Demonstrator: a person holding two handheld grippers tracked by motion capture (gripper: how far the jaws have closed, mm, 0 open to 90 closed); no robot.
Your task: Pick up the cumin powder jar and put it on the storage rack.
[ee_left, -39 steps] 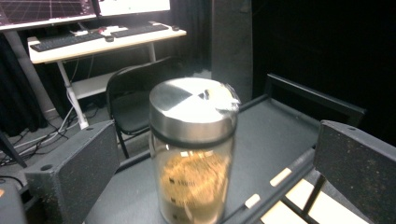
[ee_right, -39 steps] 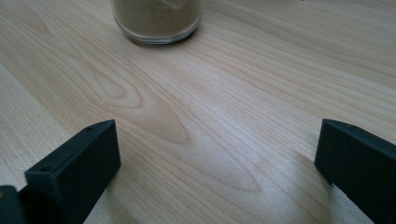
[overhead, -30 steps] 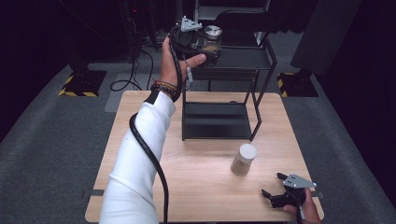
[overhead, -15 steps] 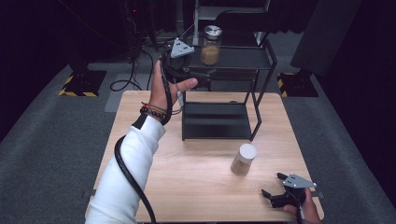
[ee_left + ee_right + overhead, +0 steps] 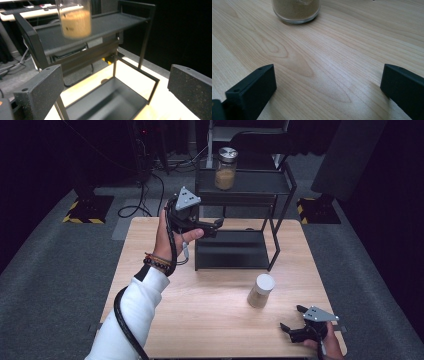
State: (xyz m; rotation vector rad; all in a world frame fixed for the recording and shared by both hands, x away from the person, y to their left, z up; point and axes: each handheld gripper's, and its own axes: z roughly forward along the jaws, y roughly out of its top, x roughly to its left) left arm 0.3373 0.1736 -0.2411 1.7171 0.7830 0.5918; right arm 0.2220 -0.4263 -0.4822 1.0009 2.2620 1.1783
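Left gripper (image 5: 216, 225) had drawn back from the shelf (image 5: 250, 182), jaws spread and empty; the jar (image 5: 225, 168) stood released on the top tier. Placement judged complete. Right gripper (image 5: 291, 320) rested spread near the second jar (image 5: 261, 291) on the table (image 5: 200, 315).

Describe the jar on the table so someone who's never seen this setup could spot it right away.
Start at the black two-tier rack on the wooden table. In front of it, toward the right gripper, stands a jar of tan powder. Its lid is white; the rack-top jar has a silver one.
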